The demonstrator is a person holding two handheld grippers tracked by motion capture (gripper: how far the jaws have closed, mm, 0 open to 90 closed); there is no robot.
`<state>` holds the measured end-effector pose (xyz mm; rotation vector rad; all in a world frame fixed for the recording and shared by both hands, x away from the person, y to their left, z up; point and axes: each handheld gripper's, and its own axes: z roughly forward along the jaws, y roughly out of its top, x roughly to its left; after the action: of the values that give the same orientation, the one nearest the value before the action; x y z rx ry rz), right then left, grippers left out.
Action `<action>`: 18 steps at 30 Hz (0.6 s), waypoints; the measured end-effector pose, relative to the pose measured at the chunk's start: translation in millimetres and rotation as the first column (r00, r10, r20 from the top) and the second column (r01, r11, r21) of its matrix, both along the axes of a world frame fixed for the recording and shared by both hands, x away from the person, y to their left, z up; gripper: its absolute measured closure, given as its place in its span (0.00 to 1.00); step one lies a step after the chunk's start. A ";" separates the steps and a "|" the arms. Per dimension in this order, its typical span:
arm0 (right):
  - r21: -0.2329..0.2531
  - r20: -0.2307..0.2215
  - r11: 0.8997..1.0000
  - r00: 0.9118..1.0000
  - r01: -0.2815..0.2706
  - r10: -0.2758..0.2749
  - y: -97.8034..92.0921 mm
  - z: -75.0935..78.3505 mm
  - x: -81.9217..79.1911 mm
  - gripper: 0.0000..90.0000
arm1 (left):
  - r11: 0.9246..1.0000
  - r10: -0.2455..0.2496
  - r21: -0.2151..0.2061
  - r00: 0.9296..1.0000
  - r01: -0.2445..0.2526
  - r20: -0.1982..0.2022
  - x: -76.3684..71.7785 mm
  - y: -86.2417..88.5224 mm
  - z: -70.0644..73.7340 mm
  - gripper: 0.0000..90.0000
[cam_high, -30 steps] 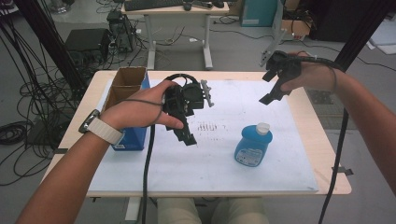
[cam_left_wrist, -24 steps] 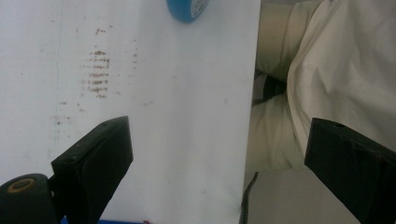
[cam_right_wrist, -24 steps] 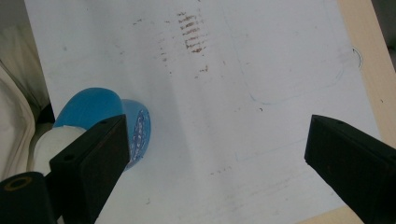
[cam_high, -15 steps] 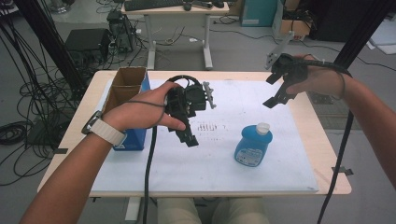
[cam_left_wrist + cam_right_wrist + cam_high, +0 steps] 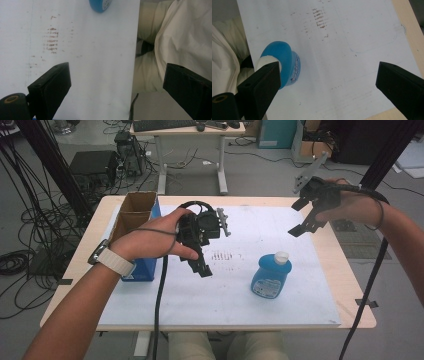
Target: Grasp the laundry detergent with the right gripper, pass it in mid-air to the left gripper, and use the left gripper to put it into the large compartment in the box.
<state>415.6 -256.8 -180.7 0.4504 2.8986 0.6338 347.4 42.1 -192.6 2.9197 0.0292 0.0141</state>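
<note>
While both grippers hang above the table with nothing in them, the entry reads as follows.

Bottle: blue plastic, white cap, upright on the white sheet; below and ahead of the right gripper, off to the right of the left one, touching neither.

Bottle, right gripper view: seen from above, part of the cap hidden behind that gripper's left jaw; it lies off the line between the jaws.

Bottle, left gripper view: its base edge sits at the top of the frame, well ahead of the jaws.

Right gripper: jaws wide apart, empty, raised over the far right part of the table, tilted down toward the bottle.

Left gripper: jaws wide apart, empty, pointing down and toward the person's side, near the box.

Box: open cardboard with a blue side, just left of the left hand; untouched.

Sheet marks: rows of brown smudges, between the two grippers.

Handling, judged: likely light to moderate in weight if part filled; the wall is probably thin and would give under a hard squeeze; smooth plastic may slip.

Hold, judged: across the flat broad faces at mid-body or just under the shoulder, jaws level, firm but not crushing. The cap looks too small and round for a sure grip.

Risk, judged: a knock on the cap side could tip it, since it stands tall on a narrow base.
</note>
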 end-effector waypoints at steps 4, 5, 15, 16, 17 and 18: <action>0.005 0.004 1.000 1.000 -0.004 0.004 -1.8 1.7 -4.1 0.06 | 1.000 -0.003 0.001 1.000 0.003 0.003 -0.1 0.0 0.2 0.09; 0.008 0.004 1.000 1.000 -0.002 0.002 -2.0 1.9 -4.9 0.06 | 1.000 -0.003 -0.002 1.000 0.003 0.003 -0.3 0.0 0.3 0.09; 0.028 0.013 1.000 1.000 -0.015 0.014 -4.4 4.9 -18.2 0.06 | 1.000 -0.002 -0.004 1.000 0.002 0.007 -0.4 0.8 0.7 0.09; 0.029 0.015 0.999 1.000 -0.026 0.025 -4.9 4.6 -20.8 0.06 | 1.000 0.013 -0.015 1.000 -0.013 0.002 -1.5 0.7 -0.3 0.09; 0.029 0.016 0.999 0.999 -0.033 0.033 -5.3 4.4 -23.2 0.06 | 1.000 0.011 -0.016 1.000 -0.011 0.005 -1.3 0.7 -0.5 0.09; 0.033 0.015 0.999 0.999 -0.037 0.036 -5.7 3.9 -25.3 0.06 | 1.000 0.012 -0.013 1.000 -0.012 0.003 -1.4 0.6 -0.5 0.09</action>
<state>390.3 -262.5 -176.9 0.3962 2.8922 0.6887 346.0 42.8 -193.2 2.9065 0.0460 0.0202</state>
